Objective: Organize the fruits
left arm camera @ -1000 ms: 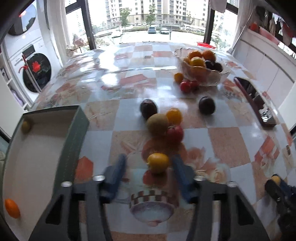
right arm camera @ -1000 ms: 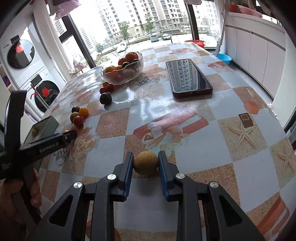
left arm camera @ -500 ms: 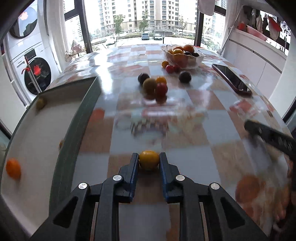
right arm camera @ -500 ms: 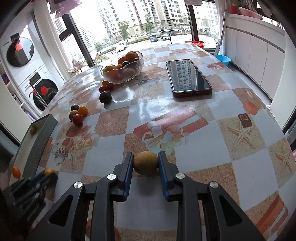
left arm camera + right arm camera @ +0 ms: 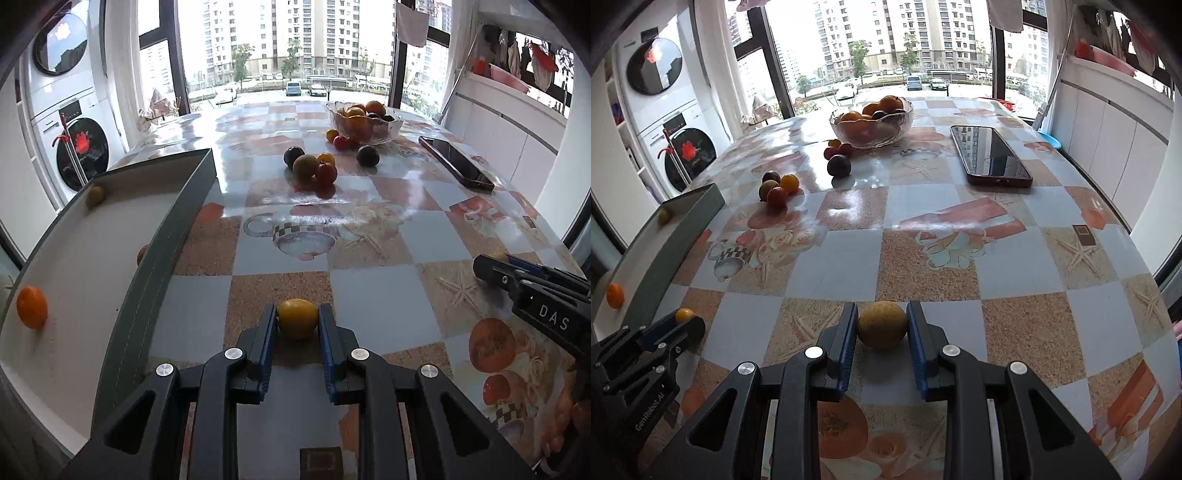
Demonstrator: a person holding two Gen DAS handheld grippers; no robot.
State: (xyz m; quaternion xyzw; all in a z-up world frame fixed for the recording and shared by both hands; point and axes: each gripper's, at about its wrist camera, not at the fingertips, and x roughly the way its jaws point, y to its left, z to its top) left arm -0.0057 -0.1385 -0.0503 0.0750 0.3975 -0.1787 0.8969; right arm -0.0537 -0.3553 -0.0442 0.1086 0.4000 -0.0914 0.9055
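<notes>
A: Start big. Where does everything sit relative to the tray?

B: The tray lies at the table's left edge, grey-walled and pale inside, with an orange and a few small fruits already in it. Well beyond its far corner stands the glass bowl of fruit, with a loose cluster of fruit between bowl and tray. The phone lies farther from the tray, on the right.

A: And the grippers?

B: The left gripper is clamped on a small yellow fruit, just right of the tray wall. The right gripper is closed on a rougher tan fruit, well right of the tray.

A: How will those fruits handle?

B: Light, I'd judge, and round, so prone to rolling once released. The yellow one looks smooth and probably soft-skinned, so only gentle pressure. Both are gripped across their widest part, which seems the safest hold.

A: Anything fragile?

B: The skins could bruise if dropped over the wall rather than lowered.
</notes>
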